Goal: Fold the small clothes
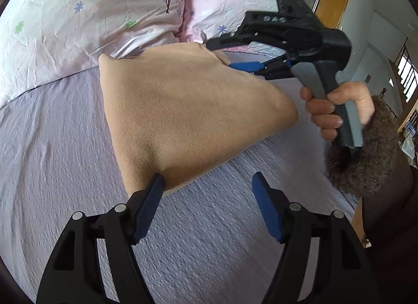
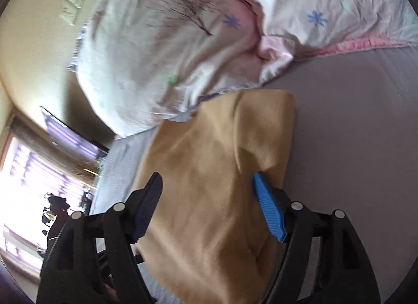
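Both grippers stand wide open: your left gripper at the near edge of the tan garment on the lilac bedsheet, your right gripper straddling its far corner. Square edges before pinching. Only the left view shows your right hand.

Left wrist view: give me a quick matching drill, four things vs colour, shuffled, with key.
Things:
1. garment
2. bed sheet
3. pillow
4. gripper pads

Colours:
A. blue
B. pale pink with flower and tree print
C. tan
D. lilac

Pairs: 1-C, 2-D, 3-B, 4-A
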`<state>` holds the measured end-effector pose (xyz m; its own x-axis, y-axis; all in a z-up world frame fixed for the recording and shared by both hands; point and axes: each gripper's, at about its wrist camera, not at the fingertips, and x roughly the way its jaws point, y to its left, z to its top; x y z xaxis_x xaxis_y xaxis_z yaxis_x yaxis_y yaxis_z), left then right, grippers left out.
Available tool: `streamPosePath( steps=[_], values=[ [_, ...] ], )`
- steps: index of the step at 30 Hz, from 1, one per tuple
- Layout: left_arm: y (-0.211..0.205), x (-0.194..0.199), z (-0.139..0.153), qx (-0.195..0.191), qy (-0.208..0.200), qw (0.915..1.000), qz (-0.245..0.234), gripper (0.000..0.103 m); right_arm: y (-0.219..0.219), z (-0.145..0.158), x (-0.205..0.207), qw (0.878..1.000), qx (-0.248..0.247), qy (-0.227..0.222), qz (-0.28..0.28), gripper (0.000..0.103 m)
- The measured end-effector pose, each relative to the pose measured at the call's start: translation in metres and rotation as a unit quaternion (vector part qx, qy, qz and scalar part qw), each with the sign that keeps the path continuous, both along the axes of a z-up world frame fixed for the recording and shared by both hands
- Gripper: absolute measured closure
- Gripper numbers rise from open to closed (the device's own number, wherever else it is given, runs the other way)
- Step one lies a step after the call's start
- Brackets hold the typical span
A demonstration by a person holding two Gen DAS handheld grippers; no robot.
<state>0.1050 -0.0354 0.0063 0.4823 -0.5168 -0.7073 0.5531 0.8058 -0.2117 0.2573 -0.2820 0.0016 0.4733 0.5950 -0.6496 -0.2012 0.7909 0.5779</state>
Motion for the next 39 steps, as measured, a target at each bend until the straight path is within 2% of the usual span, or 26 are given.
streamPosePath(
  steps=[2, 4, 6, 8, 9, 10, 12, 16, 20, 26, 31, 34, 39],
  values=[
    [0.003, -0.003, 0.002, -0.011, 0.003, 0.9999, 0.002, 0.032, -0.007, 0.004, -0.013, 1.000, 0.009, -0.016, -0.006, 0.031],
    [0.010, -0.009, 0.006, -0.029, 0.004, 0.9996, 0.005, 0.031, -0.012, 0.019, -0.041, 0.999, -0.001, -0.054, -0.009, 0.022],
    [0.019, -0.014, 0.010, -0.047, 0.007, 0.9987, 0.019, 0.022, -0.018, 0.033, -0.075, 0.995, -0.013, -0.100, -0.014, 0.003],
    [0.030, -0.019, 0.014, -0.059, 0.003, 0.9973, 0.044, 0.010, -0.018, 0.042, -0.111, 0.989, -0.049, -0.138, -0.021, 0.002],
    [0.035, -0.021, 0.017, -0.061, 0.000, 0.9963, 0.061, 0.007, -0.017, 0.043, -0.127, 0.986, -0.081, -0.144, -0.036, 0.002],
    [0.039, -0.023, 0.018, -0.060, -0.002, 0.9951, 0.079, 0.003, -0.015, 0.042, -0.139, 0.982, -0.116, -0.143, -0.053, 0.002],
    [0.043, -0.024, 0.020, -0.046, -0.001, 0.9918, 0.119, 0.001, -0.006, 0.032, -0.161, 0.969, -0.189, -0.134, -0.079, 0.002],
    [0.034, -0.020, 0.016, 0.032, 0.011, 0.9847, 0.171, 0.001, 0.009, 0.006, -0.188, 0.957, -0.244, -0.135, -0.081, 0.002],
    [0.028, -0.010, 0.005, 0.058, 0.031, 0.9829, 0.172, 0.001, 0.021, -0.018, -0.193, 0.961, -0.251, -0.100, -0.064, 0.002],
    [0.027, 0.000, -0.005, 0.088, 0.042, 0.9783, 0.183, 0.001, 0.036, -0.024, -0.193, 0.956, -0.272, -0.097, -0.055, 0.002],
    [0.025, 0.000, -0.007, 0.104, 0.036, 0.9752, 0.192, 0.001, 0.042, -0.027, -0.189, 0.955, -0.280, -0.089, -0.050, 0.002],
    [0.020, 0.000, -0.009, 0.127, 0.026, 0.9729, 0.191, 0.001, 0.046, -0.026, -0.188, 0.953, -0.285, -0.091, -0.046, 0.002],
    [0.021, 0.000, -0.009, 0.122, 0.022, 0.9728, 0.196, 0.001, 0.054, -0.030, -0.183, 0.950, -0.301, -0.077, -0.041, 0.002]
  ],
)
